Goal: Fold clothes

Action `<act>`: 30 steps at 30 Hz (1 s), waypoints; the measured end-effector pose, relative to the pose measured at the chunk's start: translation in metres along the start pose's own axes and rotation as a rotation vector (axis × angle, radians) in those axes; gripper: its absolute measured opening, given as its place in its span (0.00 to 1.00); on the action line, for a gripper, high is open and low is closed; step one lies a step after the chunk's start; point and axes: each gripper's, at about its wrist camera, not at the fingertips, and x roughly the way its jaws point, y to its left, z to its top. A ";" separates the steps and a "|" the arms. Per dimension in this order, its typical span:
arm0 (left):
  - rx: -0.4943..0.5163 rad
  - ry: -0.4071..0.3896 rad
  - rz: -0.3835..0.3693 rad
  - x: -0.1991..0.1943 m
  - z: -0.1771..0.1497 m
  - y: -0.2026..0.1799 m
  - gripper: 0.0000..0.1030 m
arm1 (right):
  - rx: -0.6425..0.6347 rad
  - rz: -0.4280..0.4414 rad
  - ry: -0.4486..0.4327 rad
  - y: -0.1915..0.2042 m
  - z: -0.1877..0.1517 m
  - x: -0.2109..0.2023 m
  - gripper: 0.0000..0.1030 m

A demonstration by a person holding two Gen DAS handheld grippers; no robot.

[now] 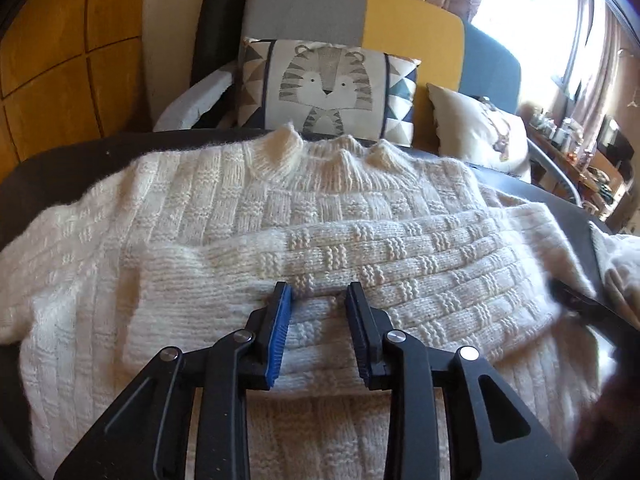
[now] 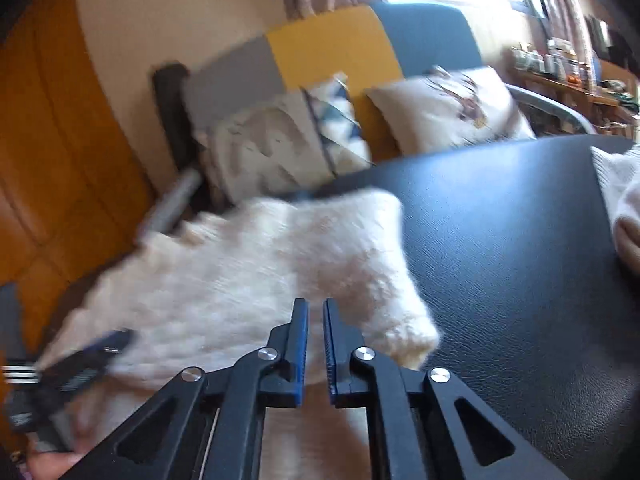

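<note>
Behind the black desk (image 2: 520, 240) stands a cushioned sofa (image 1: 412, 28). Centre frame lies a cream sweater (image 1: 224, 216), collar toward the sofa. Left tongs (image 1: 318, 292) gape, empty; right tongs (image 2: 316, 308) nearly closed, empty.

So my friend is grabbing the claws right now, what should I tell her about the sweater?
Left claw: open, over the sleeve folded across the cream sweater, gripping nothing.
Right claw: almost shut, nothing visibly pinched, over the sweater's right edge.
The sweater lies flat on the black table, collar toward the sofa.
Done: one sleeve folded in.
Left: probably the other sleeve, then fold the body.
</note>
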 end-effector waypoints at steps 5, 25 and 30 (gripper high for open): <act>-0.026 0.000 0.181 -0.013 0.003 0.054 0.31 | -0.024 -0.044 0.018 0.005 -0.002 0.011 0.01; 0.081 0.034 -0.012 0.052 0.031 -0.095 0.31 | -0.039 -0.064 -0.011 0.008 -0.009 0.013 0.01; 0.128 0.014 0.031 0.059 0.039 -0.067 0.34 | -0.039 -0.066 -0.015 0.009 -0.010 0.014 0.01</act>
